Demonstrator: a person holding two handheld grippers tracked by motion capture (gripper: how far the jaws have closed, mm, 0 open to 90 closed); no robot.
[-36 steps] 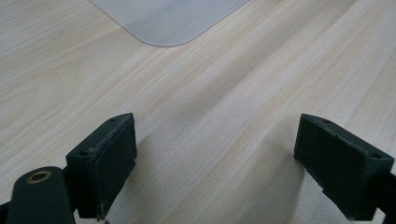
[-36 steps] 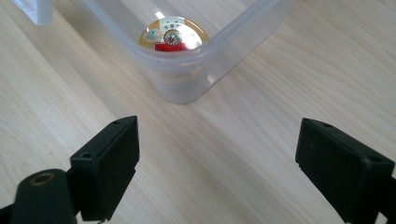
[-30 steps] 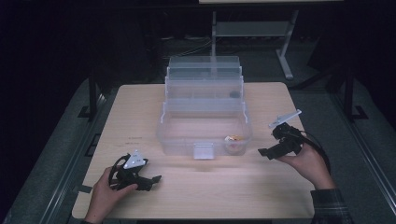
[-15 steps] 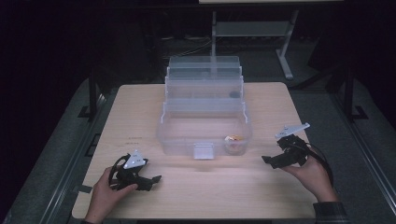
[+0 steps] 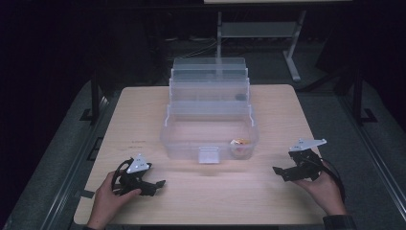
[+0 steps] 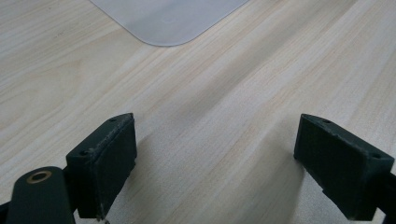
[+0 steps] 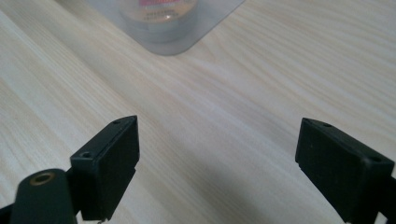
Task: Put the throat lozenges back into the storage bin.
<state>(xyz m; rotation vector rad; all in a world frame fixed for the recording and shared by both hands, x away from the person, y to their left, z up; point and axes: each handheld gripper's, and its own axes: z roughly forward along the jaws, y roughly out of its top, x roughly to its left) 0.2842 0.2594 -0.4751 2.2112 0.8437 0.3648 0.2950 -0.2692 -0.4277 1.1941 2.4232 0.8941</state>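
Observation:
A clear plastic tiered box [image 5: 209, 103] stands open in the middle of the wooden table [image 5: 143, 110], its trays stepped back. A small round orange-and-white item [image 5: 239, 144] lies in the front right corner of its lowest tray, and appears through the clear wall as the same item [image 7: 159, 14]. My left gripper [image 5: 155, 184] rests low near the front left, held by a hand, jaws wide apart over bare wood [image 6: 210, 130]. My right gripper [image 5: 280, 171] sits at the front right, open and holding nothing. A corner of the box [image 6: 168, 21] lies ahead of the left jaws.
A metal stand [image 5: 258, 33] is behind the table in the dark. Grey floor and rails run along both sides. Bare wood stretches between the two grippers in front of the box.
The right gripper has come back from beside the box and down toward the front right edge of the table. The left gripper has stayed in place.

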